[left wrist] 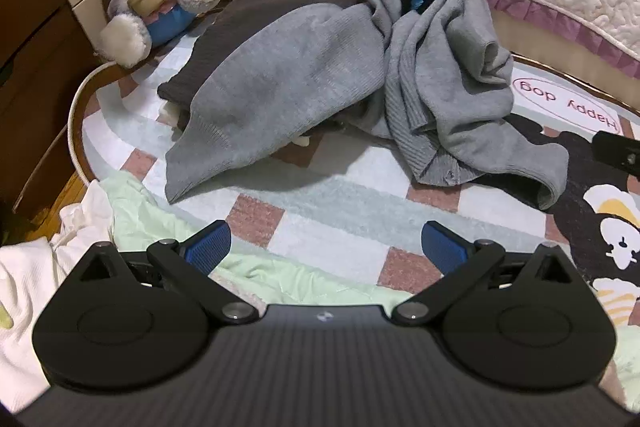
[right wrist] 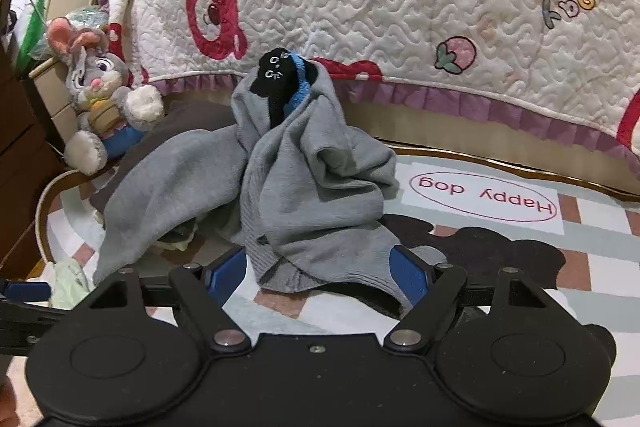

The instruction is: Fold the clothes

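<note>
Soft, limp grey cardigan (right wrist: 304, 187) heaped unfolded on rug (right wrist: 520, 267) beside bed (right wrist: 400, 7), likely light, best pinched at ribbed hem nearest; left gripper (left wrist: 326, 247) and right gripper (right wrist: 318, 273) both spread, empty.

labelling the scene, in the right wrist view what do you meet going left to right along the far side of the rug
plush rabbit → grey sweater with a black cat sock on top → "Happy dog" label on the rug

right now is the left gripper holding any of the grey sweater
No, the left gripper is open over bare rug, short of the grey sweater.
</note>
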A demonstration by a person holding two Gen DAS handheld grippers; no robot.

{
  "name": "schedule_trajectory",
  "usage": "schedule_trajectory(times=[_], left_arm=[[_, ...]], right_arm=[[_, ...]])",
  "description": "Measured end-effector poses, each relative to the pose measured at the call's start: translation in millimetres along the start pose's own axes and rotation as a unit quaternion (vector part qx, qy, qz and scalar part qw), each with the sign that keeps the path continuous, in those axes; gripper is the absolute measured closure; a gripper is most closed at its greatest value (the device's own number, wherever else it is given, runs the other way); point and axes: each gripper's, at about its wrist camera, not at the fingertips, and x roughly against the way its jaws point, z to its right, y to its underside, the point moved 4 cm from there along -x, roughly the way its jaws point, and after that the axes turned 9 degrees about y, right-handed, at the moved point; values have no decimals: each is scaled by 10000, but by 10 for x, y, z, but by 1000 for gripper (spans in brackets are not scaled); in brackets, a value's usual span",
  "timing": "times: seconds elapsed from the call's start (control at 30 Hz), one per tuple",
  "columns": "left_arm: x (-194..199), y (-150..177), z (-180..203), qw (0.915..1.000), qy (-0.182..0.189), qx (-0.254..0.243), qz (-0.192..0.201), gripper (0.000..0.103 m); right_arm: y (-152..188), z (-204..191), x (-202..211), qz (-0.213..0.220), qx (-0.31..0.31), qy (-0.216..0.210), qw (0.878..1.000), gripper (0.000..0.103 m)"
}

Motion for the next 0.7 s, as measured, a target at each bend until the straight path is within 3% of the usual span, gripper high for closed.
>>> schedule_trajectory(times=[0.23, 0.4, 0.57, 0.7], left_arm=[[-119, 5, -4, 9998, -160, 91, -66, 5], [-44, 76, -34, 9997, -207, -46, 101, 7], [49, 108, -65, 9989, 57, 108, 453, 7], [55, 109, -43, 9986, -23, -21, 519, 9]], right_arm=[[12, 32, -36, 23, 123, 179, 9998, 20], [32, 12, -45, 12, 120, 205, 9997, 20], [34, 34, -62, -3, 129, 235, 9996, 20], [56, 53, -66, -14, 136, 253, 9996, 20]])
